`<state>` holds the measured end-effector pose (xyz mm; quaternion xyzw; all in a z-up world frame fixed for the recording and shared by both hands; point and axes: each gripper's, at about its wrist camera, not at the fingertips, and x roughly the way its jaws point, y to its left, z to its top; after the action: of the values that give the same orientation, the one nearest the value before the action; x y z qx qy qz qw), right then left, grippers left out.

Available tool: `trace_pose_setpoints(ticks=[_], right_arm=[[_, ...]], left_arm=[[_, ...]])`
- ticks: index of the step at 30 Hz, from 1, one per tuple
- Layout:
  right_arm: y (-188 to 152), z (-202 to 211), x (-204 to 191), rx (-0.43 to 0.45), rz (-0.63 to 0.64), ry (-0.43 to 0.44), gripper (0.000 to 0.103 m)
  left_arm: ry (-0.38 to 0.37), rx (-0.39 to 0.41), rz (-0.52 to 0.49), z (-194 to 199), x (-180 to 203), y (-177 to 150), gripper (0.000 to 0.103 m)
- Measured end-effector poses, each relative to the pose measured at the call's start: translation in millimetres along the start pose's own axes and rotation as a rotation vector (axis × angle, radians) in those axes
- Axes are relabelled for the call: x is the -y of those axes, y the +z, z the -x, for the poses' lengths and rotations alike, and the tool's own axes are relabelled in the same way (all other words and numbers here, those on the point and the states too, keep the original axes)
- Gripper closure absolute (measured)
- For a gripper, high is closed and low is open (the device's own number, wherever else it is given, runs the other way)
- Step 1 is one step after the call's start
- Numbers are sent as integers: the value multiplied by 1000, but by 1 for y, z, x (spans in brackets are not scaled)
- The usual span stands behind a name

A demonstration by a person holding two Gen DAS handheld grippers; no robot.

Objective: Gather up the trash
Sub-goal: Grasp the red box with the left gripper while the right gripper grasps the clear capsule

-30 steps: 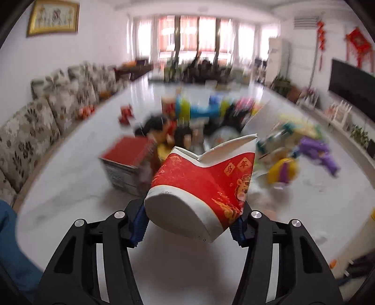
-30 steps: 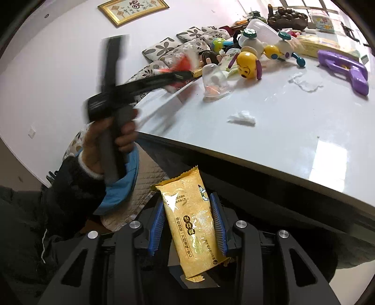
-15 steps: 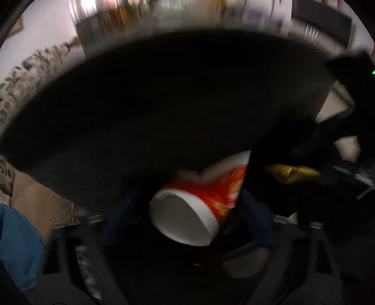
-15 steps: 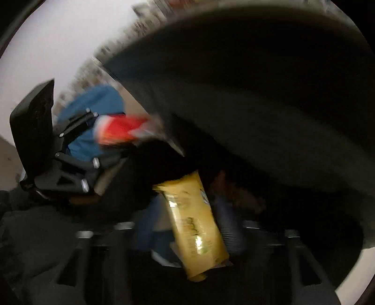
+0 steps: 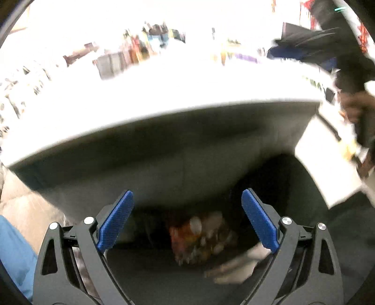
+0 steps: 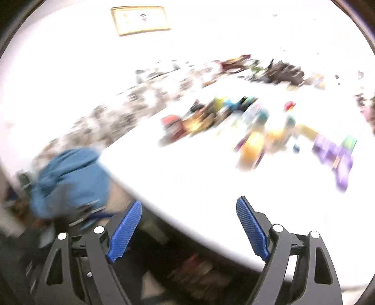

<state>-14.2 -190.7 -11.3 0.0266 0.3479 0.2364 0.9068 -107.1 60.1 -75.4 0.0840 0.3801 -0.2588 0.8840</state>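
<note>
My left gripper (image 5: 187, 211) is open and empty, below the white table's edge (image 5: 164, 112). Under it, in a dark space beneath the table, lies blurred trash (image 5: 199, 237) in red, orange and white. My right gripper (image 6: 188, 223) is open and empty too, at the table's near edge (image 6: 178, 225). The right gripper's black body shows at the top right of the left wrist view (image 5: 328, 44). Both views are blurred by motion.
Several toys stand on the white table: a purple toy gun (image 6: 335, 157), a yellow toy (image 6: 253, 150), a red box (image 6: 173, 126). A blue sleeve (image 6: 68, 180) is at the left. A framed picture (image 6: 140, 20) hangs on the wall.
The left gripper let go of the red paper cup and the right gripper let go of the yellow wrapper. Both opened and rose from under the table towards its edge.
</note>
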Motion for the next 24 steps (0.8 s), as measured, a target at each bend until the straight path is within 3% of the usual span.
trace_pose_setpoints(ticks=[5,7,10,14,18,21,23,24], right_arm=[[30,-75,17,-108,-114,-48,44],[36,-92,13,-95,-99,-100,70],[31,-82,7,-78,-111,-88,70],[22,-50,18,-43,-152,-45,70],[4,-19,29,-43,-175,-50,70],[-10,-8,32,-50,-167,-66,69],[-21,-4,36,-59,-186,-70,69],[-27,-3,38,-62,-198,-74,69]], left_arm=[[124,152,78,27,-24,43,12],[178,163,113,26,-32,62,12],[247,175,193,12,-49,96,12],[242,164,261,-30,-70,145,12],[309,64,224,-86,-84,177,12],[290,10,250,-107,-102,185,13],[228,-17,292,-112,-111,185,42],[215,-11,312,-108,-114,183,43]])
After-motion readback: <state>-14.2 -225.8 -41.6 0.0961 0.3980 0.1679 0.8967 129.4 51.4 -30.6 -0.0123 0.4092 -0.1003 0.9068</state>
